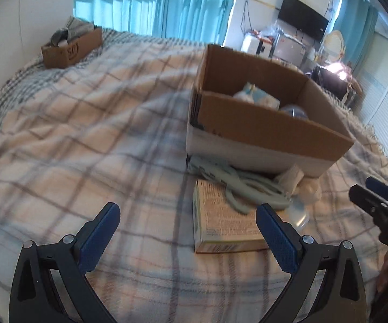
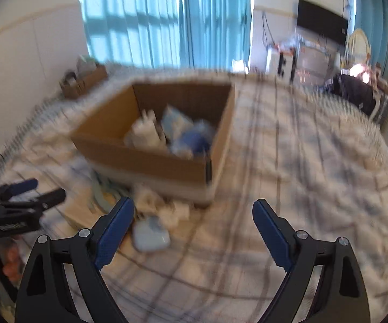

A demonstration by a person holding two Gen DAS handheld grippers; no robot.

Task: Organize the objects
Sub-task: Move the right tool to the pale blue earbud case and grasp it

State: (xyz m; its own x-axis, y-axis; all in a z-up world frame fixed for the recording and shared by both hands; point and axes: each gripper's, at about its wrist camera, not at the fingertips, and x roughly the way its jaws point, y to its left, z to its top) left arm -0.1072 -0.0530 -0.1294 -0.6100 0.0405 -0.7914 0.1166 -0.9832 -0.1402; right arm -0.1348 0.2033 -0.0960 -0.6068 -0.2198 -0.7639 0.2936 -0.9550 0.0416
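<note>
A: Both pairs spread wide, nothing between them?
B: Yes. The left gripper (image 1: 188, 222) has a flat yellowish carton (image 1: 222, 227) just beyond its right finger (image 1: 277, 238), half covered by a pale coiled cable (image 1: 243, 188).
A: And the right gripper (image 2: 193, 224)?
B: A blurred pale pouch (image 2: 150, 233) sits beside its left finger (image 2: 114, 235). Further out stands the open cardboard box (image 2: 140, 158), contents indistinct; open plaid blanket (image 2: 301, 161) lies to its right.

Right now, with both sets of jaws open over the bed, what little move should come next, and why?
Probably lower the left gripper onto the flat yellowish box and close. It lies loose just ahead, beside the large cardboard box, with a grey cable partly across it. The jaws stand open and empty.
</note>
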